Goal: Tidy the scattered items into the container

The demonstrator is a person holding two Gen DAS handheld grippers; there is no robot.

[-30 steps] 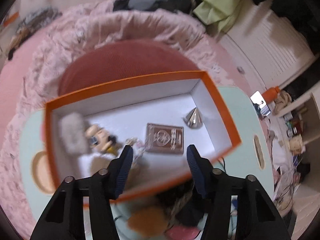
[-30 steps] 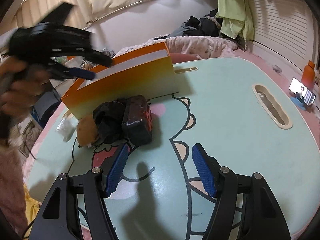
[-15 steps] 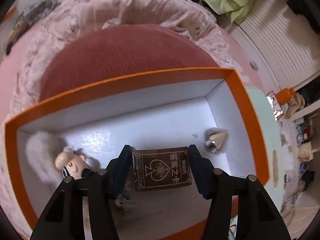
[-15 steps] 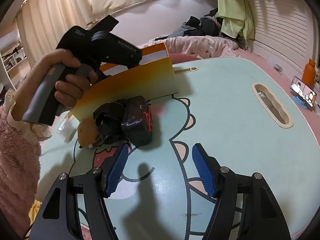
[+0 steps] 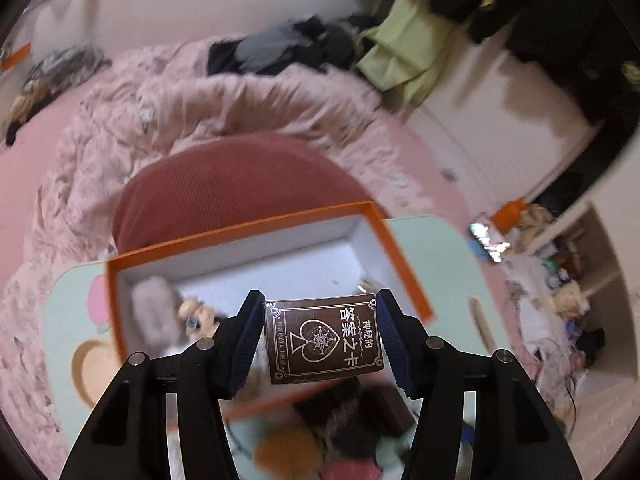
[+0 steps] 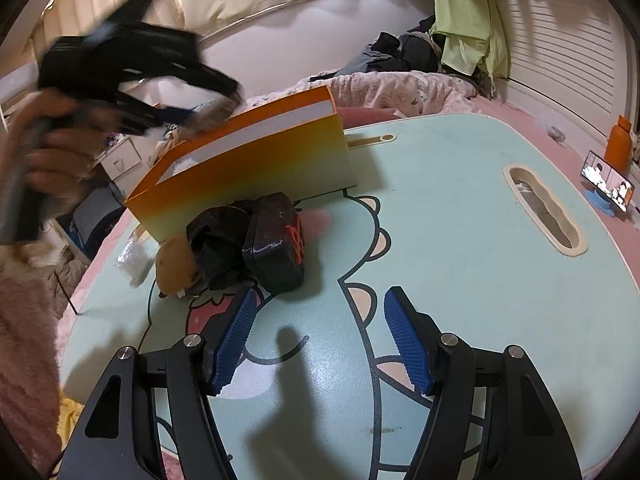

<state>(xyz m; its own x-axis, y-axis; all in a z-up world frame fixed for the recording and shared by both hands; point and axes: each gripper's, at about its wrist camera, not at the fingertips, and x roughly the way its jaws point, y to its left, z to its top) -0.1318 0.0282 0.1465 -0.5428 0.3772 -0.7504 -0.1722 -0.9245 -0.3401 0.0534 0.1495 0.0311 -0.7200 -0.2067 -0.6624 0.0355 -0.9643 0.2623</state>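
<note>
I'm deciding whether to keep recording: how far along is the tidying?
Partly done. A small doll and a fluffy gray thing already lie in the orange box. The left claw grips a brown card box above it. Still on the table beside the box: a black pouch, dark cloth, an orange plush and a clear bag. The right claw is open and holds nothing.

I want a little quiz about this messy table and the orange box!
1. True or false: the left claw is clamped on the brown card box.
2. Which claw is open with nothing in it?
3. What lies nearest the right claw: A) black pouch, B) orange bottle, C) phone?

Key: 1 true. 2 right. 3 A.
</note>
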